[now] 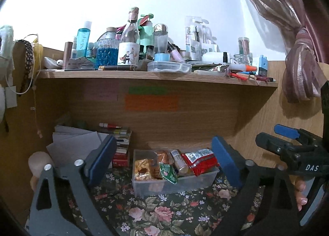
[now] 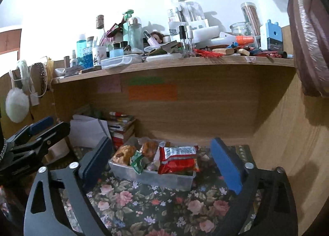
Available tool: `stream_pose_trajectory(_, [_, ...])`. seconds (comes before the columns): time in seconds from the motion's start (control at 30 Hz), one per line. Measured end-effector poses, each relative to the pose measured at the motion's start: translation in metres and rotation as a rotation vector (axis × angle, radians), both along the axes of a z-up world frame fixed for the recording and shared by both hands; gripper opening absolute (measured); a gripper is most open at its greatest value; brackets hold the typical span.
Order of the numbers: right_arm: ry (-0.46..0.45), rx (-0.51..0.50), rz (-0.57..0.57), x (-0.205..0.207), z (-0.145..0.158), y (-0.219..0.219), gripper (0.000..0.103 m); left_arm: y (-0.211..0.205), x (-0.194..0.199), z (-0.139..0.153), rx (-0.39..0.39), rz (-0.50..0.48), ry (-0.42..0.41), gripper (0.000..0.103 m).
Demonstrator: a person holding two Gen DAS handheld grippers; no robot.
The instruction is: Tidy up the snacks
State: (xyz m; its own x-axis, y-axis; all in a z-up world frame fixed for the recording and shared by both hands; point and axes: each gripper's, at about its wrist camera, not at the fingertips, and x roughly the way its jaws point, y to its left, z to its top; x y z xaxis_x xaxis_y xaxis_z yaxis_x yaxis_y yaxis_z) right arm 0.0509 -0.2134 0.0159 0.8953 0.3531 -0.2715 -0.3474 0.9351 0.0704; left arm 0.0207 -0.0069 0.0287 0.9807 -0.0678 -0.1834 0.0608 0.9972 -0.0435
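Both my grippers are spread wide with nothing between the pads: the left gripper and the right gripper each frame the clear plastic snack bin at lower centre, apart from it. The bin holds a red packet and a green packet, and sits on the floral cloth with free cloth in front. The wooden shelf edge overhangs across mid-frame; wood panels close both sides.
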Motion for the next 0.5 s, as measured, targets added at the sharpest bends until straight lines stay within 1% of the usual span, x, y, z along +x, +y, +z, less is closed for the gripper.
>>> stream_pose_trajectory(0.03, [-0.003, 0.003, -0.004, -0.002, -0.001, 0.000, 0.103, 0.000, -0.001, -0.001, 0.001, 0.003, -0.002, 0.100])
stream_pose_trajectory(0.13, [-0.001, 0.006, -0.005, -0.007, -0.002, 0.001, 0.103, -0.001, -0.006, -0.001, 0.001, 0.015, -0.008, 0.103])
stream_pose_trajectory(0.5, [-0.018, -0.020, -0.018, -0.015, -0.002, 0.006, 0.103, 0.000, -0.008, -0.003, -0.012, 0.013, -0.005, 0.103])
